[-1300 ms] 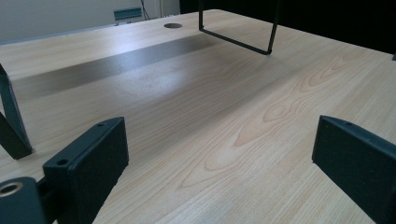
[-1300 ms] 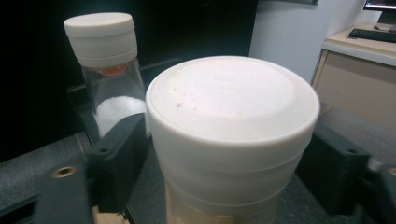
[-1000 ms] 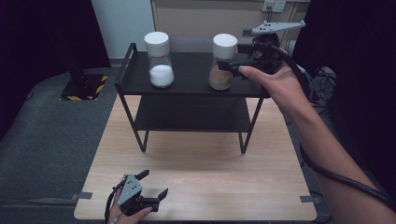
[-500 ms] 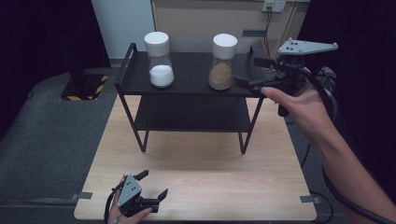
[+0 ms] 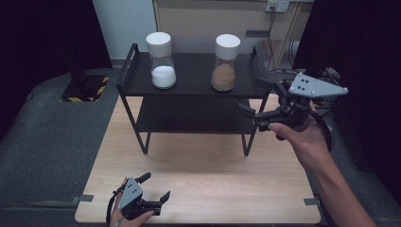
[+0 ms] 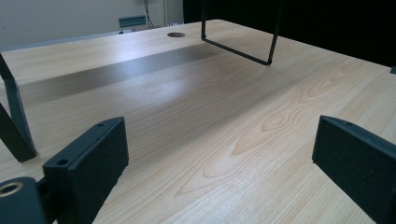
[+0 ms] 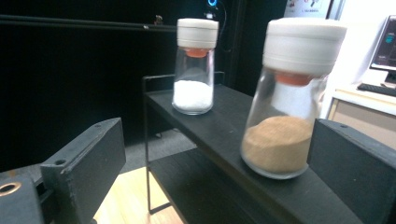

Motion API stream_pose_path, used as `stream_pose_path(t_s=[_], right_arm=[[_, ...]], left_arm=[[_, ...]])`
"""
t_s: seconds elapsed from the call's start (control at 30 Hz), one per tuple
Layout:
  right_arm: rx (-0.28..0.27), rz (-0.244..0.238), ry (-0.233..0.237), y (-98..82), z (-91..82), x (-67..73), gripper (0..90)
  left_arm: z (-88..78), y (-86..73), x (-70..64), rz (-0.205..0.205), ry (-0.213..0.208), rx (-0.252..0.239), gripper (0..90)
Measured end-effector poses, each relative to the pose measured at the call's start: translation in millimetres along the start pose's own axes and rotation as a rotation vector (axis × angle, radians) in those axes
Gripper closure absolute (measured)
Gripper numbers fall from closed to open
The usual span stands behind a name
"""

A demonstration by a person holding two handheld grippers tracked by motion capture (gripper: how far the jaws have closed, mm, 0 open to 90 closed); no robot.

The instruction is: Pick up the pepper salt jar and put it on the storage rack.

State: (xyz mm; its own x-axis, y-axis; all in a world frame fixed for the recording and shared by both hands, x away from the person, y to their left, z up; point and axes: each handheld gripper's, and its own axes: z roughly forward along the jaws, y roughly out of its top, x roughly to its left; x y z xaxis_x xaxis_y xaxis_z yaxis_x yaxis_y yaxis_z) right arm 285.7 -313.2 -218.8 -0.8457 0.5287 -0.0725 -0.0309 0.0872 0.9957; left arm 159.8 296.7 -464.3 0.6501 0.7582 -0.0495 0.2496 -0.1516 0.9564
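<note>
A pale wooden table (image 5: 198, 189) carries a black two-tier metal shelf (image 5: 189, 92) across its far half. On the shelf's top tier stand two white-capped glass jars, well apart: the jar of brown powder (image 5: 224, 64) at the right and the jar of white powder (image 5: 162, 61) at the left. The right gripper (image 5: 253, 97) hangs off the shelf's right end, near the brown jar but clear of it; its jaws have just been opening and stand wide with nothing between them. The left gripper (image 5: 152, 187) rests at the table's near left edge, jaws wide and empty.
</note>
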Motion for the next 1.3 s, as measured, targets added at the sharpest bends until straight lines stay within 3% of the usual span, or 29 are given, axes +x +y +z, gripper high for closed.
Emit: stream_pose_path(t_s=[0.3, 0.43, 0.6, 0.7, 0.77, 0.83, 1.2, 1.3], right_arm=[[-0.015, 0.002, 0.038, -33.7, -8.4, 7.6, 5.0], [0.012, 0.008, 0.031, -51.7, -9.5, 10.3, 5.0], [0.019, 0.045, 0.030, -85.2, -11.7, 12.7, 5.6], [0.038, 0.043, 0.028, -107.0, -12.2, 15.2, 6.0], [0.044, 0.041, 0.015, -120.5, -12.5, 18.3, 6.0], [0.052, 0.072, 0.005, -141.4, -13.2, 21.0, 5.6], [0.132, 0.066, -0.076, -190.7, -20.4, 33.4, 5.1], [0.141, 0.096, -0.092, -206.0, -24.8, 35.1, 5.0]], left_arm=[[1.7, -2.4, -2.0, -0.011, -0.001, -0.001, 2.8], [2.4, -4.0, -2.1, -0.016, 0.001, -0.003, 2.8], [0.2, -5.0, -1.4, -0.022, 0.012, -0.011, 2.7], [-1.3, -4.7, -0.1, -0.017, 0.010, -0.011, 2.7], [-1.8, -4.7, 0.4, -0.018, 0.013, -0.011, 2.7], [-2.9, -5.3, 0.6, -0.022, 0.023, -0.014, 2.7], [-0.7, -9.4, -1.5, -0.036, 0.045, -0.006, 2.8], [-0.6, -9.6, -2.1, -0.036, 0.049, -0.006, 2.8]])
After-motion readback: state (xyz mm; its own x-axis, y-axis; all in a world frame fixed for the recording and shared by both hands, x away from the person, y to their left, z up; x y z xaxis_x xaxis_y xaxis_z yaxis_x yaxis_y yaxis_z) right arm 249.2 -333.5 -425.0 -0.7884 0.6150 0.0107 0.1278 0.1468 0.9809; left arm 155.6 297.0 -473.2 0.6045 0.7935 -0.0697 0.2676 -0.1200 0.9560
